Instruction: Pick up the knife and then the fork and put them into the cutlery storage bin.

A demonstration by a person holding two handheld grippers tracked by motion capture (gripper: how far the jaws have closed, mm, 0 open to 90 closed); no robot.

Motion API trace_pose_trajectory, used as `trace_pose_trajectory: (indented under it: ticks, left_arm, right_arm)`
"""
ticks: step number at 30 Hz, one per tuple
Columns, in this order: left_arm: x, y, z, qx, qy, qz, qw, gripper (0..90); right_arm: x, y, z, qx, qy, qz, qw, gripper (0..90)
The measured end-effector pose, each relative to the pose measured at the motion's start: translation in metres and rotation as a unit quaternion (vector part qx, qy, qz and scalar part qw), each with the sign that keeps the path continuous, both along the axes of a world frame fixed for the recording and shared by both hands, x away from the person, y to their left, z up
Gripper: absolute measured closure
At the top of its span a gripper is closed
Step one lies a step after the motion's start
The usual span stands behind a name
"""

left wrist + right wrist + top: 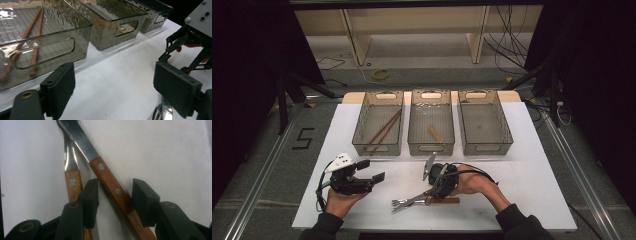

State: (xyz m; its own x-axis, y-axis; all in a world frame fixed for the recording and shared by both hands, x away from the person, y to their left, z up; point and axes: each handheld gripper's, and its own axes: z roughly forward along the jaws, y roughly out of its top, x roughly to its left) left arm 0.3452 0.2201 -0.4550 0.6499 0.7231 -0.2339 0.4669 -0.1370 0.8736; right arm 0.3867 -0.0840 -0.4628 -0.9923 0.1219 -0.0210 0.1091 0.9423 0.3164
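Two wooden-handled metal utensils lie crossed on the white table near its front edge. One is a fork (404, 202). The other has a flat blade (80, 140) and a riveted handle (110, 182). My right gripper (431, 192) points down at them. In the right gripper view its open jaws (117, 192) straddle the flat-bladed utensil's handle; the left pad rests over the fork's handle (72, 183) and a gap remains at the right pad. My left gripper (371, 170) is held open above the table at front left with nothing between its jaws (117, 80).
Three smoky clear bins stand in a row at the back: the left one (377, 148) holds two chopsticks (384, 127), the middle one (431, 148) a short wooden piece (435, 134), and the right one (486, 146) looks bare. White tabletop (532, 170) lies open at the right.
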Motion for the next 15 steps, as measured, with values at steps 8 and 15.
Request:
trace_pose_trajectory:
  ticks: [8,15]
  left_arm:
    - [-0.0002,-0.0001,0.0001,-0.002,0.000,0.001,1.0000,17.6]
    - [-0.0002,0.0001,0.0001,-0.001,0.000,0.001,1.0000,17.6]
  right_arm:
    - [-0.0058,0.0021,0.0012,-0.005,-0.012,0.023,0.9997,66.1]
    - [-0.0083,0.0020,0.0016,-0.008,-0.018,0.047,0.9987,71.8]
